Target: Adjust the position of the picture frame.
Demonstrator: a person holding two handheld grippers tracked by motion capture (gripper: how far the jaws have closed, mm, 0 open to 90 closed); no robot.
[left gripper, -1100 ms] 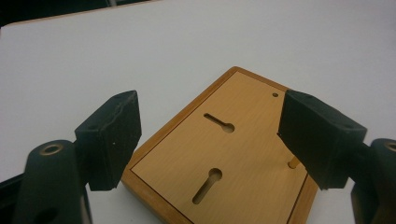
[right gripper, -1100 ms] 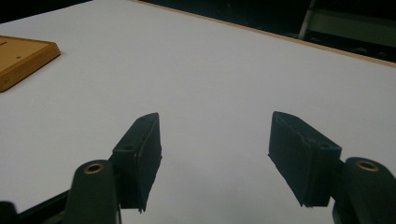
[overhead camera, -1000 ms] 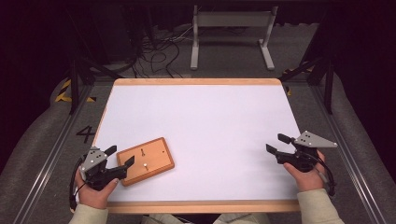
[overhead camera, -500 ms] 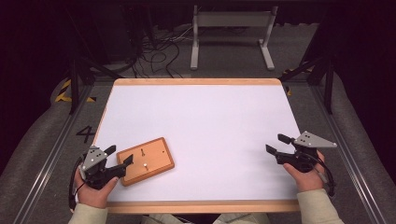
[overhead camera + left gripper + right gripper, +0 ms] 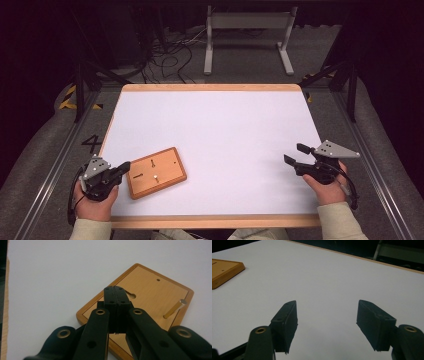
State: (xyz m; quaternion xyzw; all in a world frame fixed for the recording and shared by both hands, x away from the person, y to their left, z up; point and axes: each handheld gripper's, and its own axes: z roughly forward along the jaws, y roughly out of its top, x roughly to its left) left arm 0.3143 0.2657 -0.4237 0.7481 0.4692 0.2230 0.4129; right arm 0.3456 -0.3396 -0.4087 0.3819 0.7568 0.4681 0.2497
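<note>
Jaws of left gripper (image 5: 115,293) just closed, pressed together with nothing between, over wooden board (image 5: 150,292), right gripper (image 5: 327,325) spread

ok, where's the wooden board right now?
In the high view the wooden board lies flat on the white table, near its front left corner, just right of the left hand-held gripper, whose shut jaws reach over its edge.

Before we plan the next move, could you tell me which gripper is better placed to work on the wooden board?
Left: the left gripper, shut, sits beside the wooden board; the right gripper, open, is across the table.
</note>
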